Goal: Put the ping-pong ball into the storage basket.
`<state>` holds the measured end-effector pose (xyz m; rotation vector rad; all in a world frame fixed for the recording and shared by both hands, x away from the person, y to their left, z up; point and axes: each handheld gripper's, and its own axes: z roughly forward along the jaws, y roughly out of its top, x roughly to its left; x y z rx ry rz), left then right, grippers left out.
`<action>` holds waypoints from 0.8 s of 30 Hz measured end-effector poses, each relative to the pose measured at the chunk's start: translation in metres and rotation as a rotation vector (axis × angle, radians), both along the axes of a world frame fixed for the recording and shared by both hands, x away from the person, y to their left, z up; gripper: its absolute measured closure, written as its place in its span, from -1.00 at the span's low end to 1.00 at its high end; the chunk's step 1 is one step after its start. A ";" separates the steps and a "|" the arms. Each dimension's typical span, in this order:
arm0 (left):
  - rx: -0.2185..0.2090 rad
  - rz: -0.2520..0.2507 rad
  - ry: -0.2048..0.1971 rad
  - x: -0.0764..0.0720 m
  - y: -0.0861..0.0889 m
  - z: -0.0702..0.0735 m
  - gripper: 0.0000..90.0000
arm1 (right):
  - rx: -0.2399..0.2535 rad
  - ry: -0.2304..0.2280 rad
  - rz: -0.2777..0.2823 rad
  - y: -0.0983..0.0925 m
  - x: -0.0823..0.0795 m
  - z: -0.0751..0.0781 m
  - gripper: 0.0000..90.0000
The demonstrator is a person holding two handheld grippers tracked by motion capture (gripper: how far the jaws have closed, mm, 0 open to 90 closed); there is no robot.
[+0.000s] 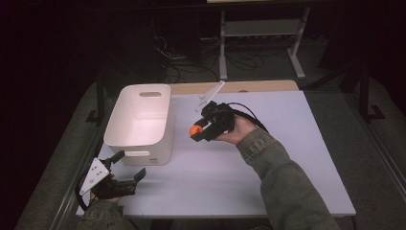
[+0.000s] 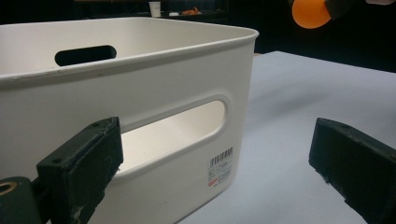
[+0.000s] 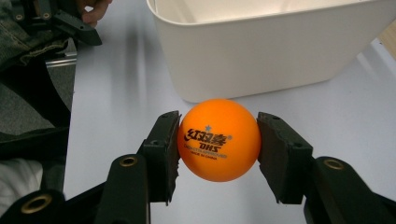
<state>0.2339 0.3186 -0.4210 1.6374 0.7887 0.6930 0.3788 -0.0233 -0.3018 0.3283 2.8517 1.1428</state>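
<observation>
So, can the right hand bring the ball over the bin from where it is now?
Probably yes. The right tongs grip the ball just beside the bin, whose top is open, and nothing stands between them. The left tongs sit at its near end, out of the way.

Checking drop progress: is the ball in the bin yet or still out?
Out. The orange ball is clamped between the right gripper fingers, above the table beside the white bin.

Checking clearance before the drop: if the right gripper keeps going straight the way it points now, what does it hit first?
Most likely the white bin: its near wall stands straight ahead of the right gripper, which is shut on the orange ball. Height relative to the rim is unclear.
</observation>
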 end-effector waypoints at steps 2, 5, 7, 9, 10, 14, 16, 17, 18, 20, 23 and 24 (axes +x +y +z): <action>0.000 0.000 0.001 0.000 0.000 0.000 -0.95 | 0.005 -0.003 0.001 0.000 0.001 0.001 0.10; 0.000 0.000 0.001 0.000 0.000 0.000 -0.95 | 0.012 -0.005 0.001 0.002 0.003 0.003 0.10; 0.001 0.000 0.000 0.000 0.000 0.000 -0.95 | 0.017 -0.008 0.008 0.005 0.004 0.003 0.10; 0.001 0.000 0.000 0.000 0.000 0.000 -0.95 | 0.024 -0.009 0.008 0.008 0.005 0.005 0.10; 0.000 0.000 0.000 0.000 0.000 0.000 -0.95 | 0.026 -0.013 0.012 0.009 0.005 0.005 0.10; 0.000 -0.001 0.000 0.000 0.000 0.000 -0.95 | 0.032 -0.022 0.011 0.013 0.008 0.006 0.10; 0.001 -0.001 0.000 0.000 0.000 0.000 -0.95 | 0.033 -0.024 0.011 0.015 0.008 0.005 0.10; 0.001 -0.001 -0.001 0.000 0.000 0.000 -0.95 | 0.037 -0.026 0.014 0.016 0.009 0.005 0.10; 0.000 -0.001 -0.001 0.000 0.000 0.000 -0.95 | 0.040 -0.026 0.015 0.017 0.009 0.005 0.10; 0.000 -0.001 0.000 0.000 0.000 0.000 -0.95 | 0.041 -0.027 0.019 0.020 0.009 0.005 0.10; -0.001 -0.001 -0.001 0.000 0.000 0.000 -0.95 | 0.037 -0.027 0.023 0.022 0.010 0.006 0.10; -0.002 0.000 0.000 0.000 0.000 0.000 -0.95 | 0.041 -0.027 0.024 0.023 0.010 0.007 0.10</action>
